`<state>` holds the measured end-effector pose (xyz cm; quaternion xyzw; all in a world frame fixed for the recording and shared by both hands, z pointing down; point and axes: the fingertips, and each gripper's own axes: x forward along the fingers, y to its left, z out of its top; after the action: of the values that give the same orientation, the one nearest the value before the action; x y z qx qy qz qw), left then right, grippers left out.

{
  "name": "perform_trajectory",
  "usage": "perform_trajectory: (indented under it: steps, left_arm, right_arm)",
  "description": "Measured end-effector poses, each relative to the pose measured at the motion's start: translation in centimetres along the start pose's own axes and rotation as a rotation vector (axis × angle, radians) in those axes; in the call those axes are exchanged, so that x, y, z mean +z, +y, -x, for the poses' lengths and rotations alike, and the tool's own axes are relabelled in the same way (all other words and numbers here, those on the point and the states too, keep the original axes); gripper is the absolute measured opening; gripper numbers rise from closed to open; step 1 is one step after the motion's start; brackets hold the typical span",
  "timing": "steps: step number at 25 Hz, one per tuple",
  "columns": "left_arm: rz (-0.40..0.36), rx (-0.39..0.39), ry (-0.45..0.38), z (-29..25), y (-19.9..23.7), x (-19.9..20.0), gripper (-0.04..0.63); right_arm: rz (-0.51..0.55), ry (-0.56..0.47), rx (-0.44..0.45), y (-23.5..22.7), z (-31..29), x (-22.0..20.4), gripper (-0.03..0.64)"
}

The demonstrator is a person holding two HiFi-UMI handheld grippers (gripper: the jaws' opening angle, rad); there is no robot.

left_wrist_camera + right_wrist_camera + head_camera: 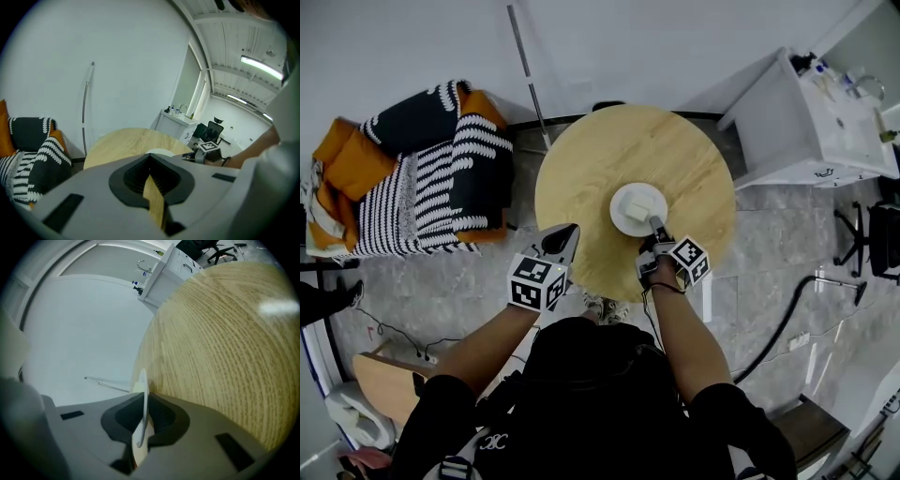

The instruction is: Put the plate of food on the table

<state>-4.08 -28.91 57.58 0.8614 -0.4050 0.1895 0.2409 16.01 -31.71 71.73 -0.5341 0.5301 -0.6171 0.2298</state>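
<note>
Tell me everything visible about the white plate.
The round white plate, smooth like ceramic, lies level near the middle of the round light-wood table; whether it touches the wood cannot be told. A pale square block of food sits on it. The right claw is shut on its near rim, which shows edge-on in the right gripper view.

Table [581,169] top free rnd plate [617,208]; sofa [441,169] L, cabinet [787,122] R.
</note>
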Motion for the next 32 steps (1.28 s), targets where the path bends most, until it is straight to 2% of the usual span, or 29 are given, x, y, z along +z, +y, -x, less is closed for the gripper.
perform_trajectory:
  steps: [11, 15, 19, 22, 24, 26, 28, 32]
  left_arm:
    - [0.010, 0.024, -0.005, 0.1, 0.7, 0.3, 0.003]
    - [0.019, 0.028, -0.006, 0.0, 0.6, 0.3, 0.003]
    - [0.021, 0.028, -0.008, -0.3, 0.4, 0.4, 0.003]
    - [0.019, 0.025, -0.007, -0.3, 0.2, 0.5, 0.003]
    - [0.017, 0.024, -0.007, -0.3, 0.0, 0.6, 0.003]
    - [0.014, 0.022, -0.010, -0.3, -0.2, 0.6, 0.003]
    - [0.012, 0.019, -0.014, -0.3, -0.5, 0.7, 0.003]
    - [0.008, 0.013, -0.019, -0.3, -0.8, 1.0, 0.003]
  right_arm:
    - [-0.007, 0.015, -0.029, -0.5, -0.9, -0.3, 0.028]
    - [-0.035, 0.006, -0.078, -1.0, -1.0, -0.3, 0.028]
    - [-0.002, 0.014, -0.162, -1.3, -1.0, -0.2, 0.031]
    - [0.076, 0.009, -0.230, -1.3, -0.9, 0.2, 0.080]
    - [0.189, 0.015, -0.296, -1.2, -0.8, 0.5, 0.110]
    - [0.324, 0.035, -0.369, -1.3, -0.5, 0.7, 0.118]
    - [0.413, 0.048, -0.426, -1.5, -0.2, 1.0, 0.126]
    - [0.453, 0.032, -0.485, -2.0, 0.6, 1.6, 0.140]
